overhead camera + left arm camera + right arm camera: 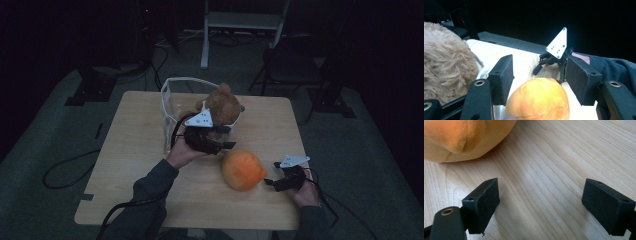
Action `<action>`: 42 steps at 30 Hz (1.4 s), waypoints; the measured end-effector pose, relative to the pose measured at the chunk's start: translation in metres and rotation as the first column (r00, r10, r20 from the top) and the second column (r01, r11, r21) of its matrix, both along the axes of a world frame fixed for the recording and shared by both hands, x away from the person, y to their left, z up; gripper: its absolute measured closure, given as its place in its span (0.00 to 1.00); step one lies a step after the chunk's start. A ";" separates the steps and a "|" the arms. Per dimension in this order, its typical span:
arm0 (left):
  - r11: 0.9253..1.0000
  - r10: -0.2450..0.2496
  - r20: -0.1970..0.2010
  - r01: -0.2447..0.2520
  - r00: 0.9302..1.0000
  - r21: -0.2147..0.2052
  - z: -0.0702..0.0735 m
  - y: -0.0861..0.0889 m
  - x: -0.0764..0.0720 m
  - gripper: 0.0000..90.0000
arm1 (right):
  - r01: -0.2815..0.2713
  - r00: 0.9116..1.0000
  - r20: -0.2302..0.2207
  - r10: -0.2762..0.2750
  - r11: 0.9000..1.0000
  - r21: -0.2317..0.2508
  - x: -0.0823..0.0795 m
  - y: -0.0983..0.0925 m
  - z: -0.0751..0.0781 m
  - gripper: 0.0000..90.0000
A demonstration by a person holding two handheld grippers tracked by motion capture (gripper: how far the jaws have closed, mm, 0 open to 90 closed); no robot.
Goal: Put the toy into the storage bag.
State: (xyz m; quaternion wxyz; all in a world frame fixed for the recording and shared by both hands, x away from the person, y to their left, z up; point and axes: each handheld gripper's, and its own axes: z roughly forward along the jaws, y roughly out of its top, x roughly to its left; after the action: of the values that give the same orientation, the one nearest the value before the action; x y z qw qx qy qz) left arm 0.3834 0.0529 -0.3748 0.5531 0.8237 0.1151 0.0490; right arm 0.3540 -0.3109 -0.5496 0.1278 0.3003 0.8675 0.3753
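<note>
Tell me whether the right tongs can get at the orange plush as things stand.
Probably yes: the right tongs stand open on bare table beside the orange plush, with nothing between them. The left tongs sit at its far side.

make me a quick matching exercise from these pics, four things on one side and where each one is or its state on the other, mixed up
Things:
1. brown teddy bear
2. orange plush ball
3. left gripper
4. right gripper

Places or states:
A. open, empty, low over bare wood right of the ball
B. sitting in the clear basket
C. open, in front of the bear
D. lying on the table between the two grippers

Pairs: 1-B, 2-D, 3-C, 4-A
</note>
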 end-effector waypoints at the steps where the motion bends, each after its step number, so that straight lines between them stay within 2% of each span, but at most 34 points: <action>1: 1.000 0.000 -0.001 0.000 1.000 0.000 -0.001 0.000 0.000 0.44 | 0.000 1.000 0.000 0.000 1.000 0.000 0.000 0.000 0.000 0.15; 27: 0.999 -0.019 -0.033 0.020 0.999 0.027 -0.023 -0.018 0.001 0.45 | 0.000 1.000 0.000 0.000 1.000 0.000 0.000 0.000 0.000 0.15; 33: 0.998 -0.027 -0.037 0.029 0.999 0.048 -0.028 -0.024 0.002 0.45 | 0.000 1.000 0.000 0.000 1.000 0.000 0.000 0.000 0.000 0.15; 42: 0.995 -0.036 -0.045 0.040 0.998 0.090 -0.044 -0.040 0.003 0.45 | 0.000 1.000 0.000 0.000 1.000 0.000 0.000 0.000 0.000 0.15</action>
State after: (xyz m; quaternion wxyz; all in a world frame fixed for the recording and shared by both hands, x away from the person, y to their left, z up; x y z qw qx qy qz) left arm 0.3860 0.0125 -0.4189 0.5131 0.8510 0.1090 0.0260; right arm 0.3540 -0.3109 -0.5496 0.1277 0.3004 0.8675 0.3754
